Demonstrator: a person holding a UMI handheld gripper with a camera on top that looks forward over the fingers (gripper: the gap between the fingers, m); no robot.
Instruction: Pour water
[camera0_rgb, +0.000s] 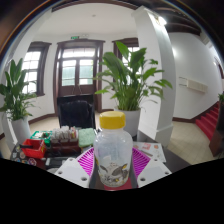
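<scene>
A clear plastic bottle (112, 152) with a yellow cap (112, 120) stood upright between the jaws of the gripper (112, 172), its body filling most of the space between the two fingers. The magenta pads (150, 160) showed on either side of the bottle and seemed to press against its walls, though the contact itself was hard to make out at the bottom of the view, so the jaws appeared closed on the bottle rather than merely standing about it. A pale label with a small figure (114, 176) ran around the lower part of the bottle. To the left of the fingers, a bench (35, 152) carried a clutter of small red and green items (45, 142), too small to name. Beyond the bottle stood a large leafy potted plant (132, 80), with a second potted plant (14, 95) further left near a window (30, 70). A dark wooden double door (78, 68) closed the far wall.
</scene>
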